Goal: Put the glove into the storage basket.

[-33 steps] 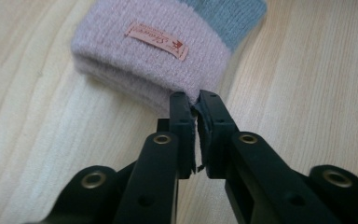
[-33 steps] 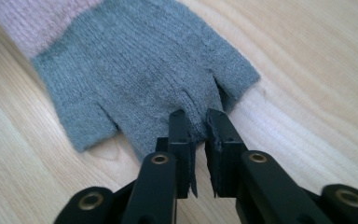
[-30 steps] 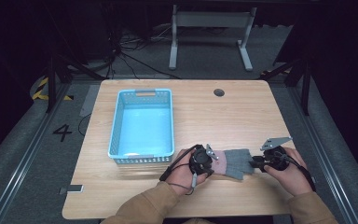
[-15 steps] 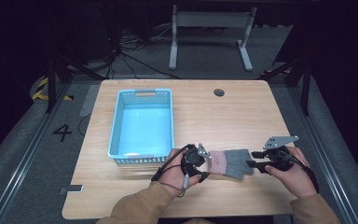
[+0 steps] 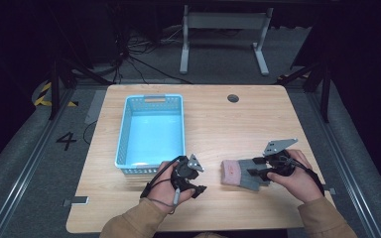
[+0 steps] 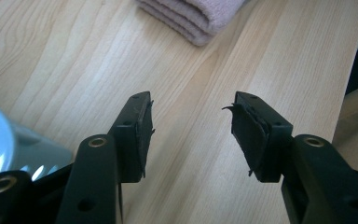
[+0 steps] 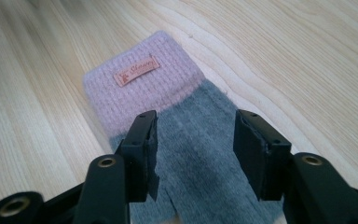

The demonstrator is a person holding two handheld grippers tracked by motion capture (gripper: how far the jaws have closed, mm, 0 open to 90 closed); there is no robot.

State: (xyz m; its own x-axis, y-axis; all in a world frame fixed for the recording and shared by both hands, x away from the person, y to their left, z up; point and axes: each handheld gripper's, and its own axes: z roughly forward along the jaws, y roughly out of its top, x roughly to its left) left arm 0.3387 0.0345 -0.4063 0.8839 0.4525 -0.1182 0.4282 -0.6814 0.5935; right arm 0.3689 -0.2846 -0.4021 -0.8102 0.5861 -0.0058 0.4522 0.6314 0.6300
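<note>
Jaws of our right gripper [image 7: 193,140] and left gripper [image 6: 191,135] have just been opening, nothing gripped. The grey glove [image 7: 200,168], lower centre, bears an unreadable orange label [image 7: 136,70] on its pink cuff [image 7: 140,88].

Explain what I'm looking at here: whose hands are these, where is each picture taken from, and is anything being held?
No robot arm here: a person holds a two-fingered tool in each hand. The high view looks down on the wooden table; the other two pictures come from cameras riding on each tool, looking along its black fingers. On the table lie a light blue basket and a grey knitted glove with a pink cuff. The left gripper has just been opening, over bare wood, with the cuff farther ahead. The right gripper has also been opening; the glove lies between its fingers, which do not press on it. Nothing is held.
</note>
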